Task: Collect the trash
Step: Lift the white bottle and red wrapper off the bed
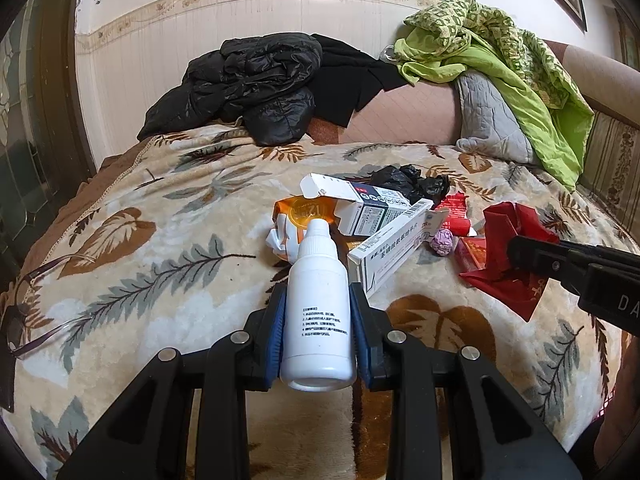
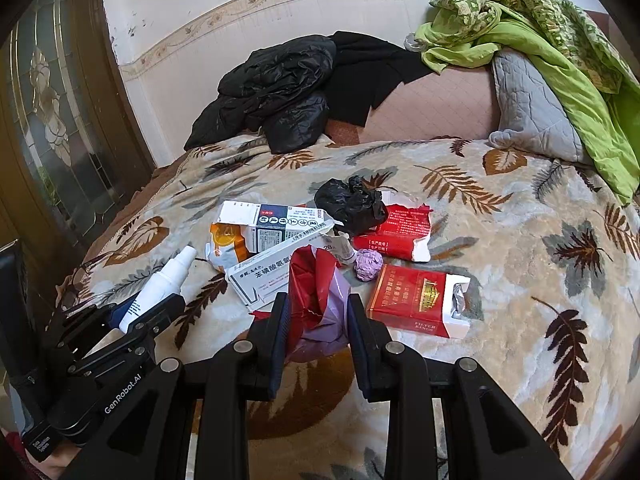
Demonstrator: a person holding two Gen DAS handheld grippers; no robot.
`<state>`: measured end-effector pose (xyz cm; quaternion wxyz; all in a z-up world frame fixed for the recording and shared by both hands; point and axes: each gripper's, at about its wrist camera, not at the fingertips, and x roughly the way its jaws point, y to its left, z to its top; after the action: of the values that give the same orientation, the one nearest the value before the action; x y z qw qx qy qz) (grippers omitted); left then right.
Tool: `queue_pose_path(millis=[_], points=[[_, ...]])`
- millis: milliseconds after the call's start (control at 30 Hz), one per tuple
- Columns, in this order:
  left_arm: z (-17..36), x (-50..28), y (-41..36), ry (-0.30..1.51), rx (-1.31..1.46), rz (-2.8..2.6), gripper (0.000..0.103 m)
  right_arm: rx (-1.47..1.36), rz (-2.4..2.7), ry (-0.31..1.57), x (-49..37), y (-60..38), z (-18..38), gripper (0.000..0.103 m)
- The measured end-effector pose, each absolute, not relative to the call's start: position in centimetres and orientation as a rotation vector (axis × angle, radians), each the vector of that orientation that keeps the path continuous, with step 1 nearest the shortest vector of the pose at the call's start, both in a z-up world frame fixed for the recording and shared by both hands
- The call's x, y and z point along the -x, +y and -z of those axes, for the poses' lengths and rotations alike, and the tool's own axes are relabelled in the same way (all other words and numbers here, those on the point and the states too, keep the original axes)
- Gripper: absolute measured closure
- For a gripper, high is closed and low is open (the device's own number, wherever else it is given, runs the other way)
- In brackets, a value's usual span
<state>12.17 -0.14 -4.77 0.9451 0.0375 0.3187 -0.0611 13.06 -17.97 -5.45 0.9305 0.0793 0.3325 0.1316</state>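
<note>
White plastic bottle point(image 1: 318, 312): light, stiff, slick; left gripper point(image 1: 318, 320) jaws clamp its body. Right gripper point(image 2: 318, 320) jaws pinch soft red bag point(image 2: 314, 292) near bottle.

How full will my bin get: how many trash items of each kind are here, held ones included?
White bottle: 1
Medicine cartons: 2
Red cigarette packs: 2
Red bag: 1
Black plastic bag: 1
Purple paper ball: 1
Orange packet: 1
Total: 9
</note>
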Motion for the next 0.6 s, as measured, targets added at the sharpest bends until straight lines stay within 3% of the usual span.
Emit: queue_pose_path(millis=[600], points=[[4.77,-12.08,-0.24,0.648,-0.077,0.125,0.074,-0.173,-0.269,0.680,-12.96,-18.16,5.34,0.073]])
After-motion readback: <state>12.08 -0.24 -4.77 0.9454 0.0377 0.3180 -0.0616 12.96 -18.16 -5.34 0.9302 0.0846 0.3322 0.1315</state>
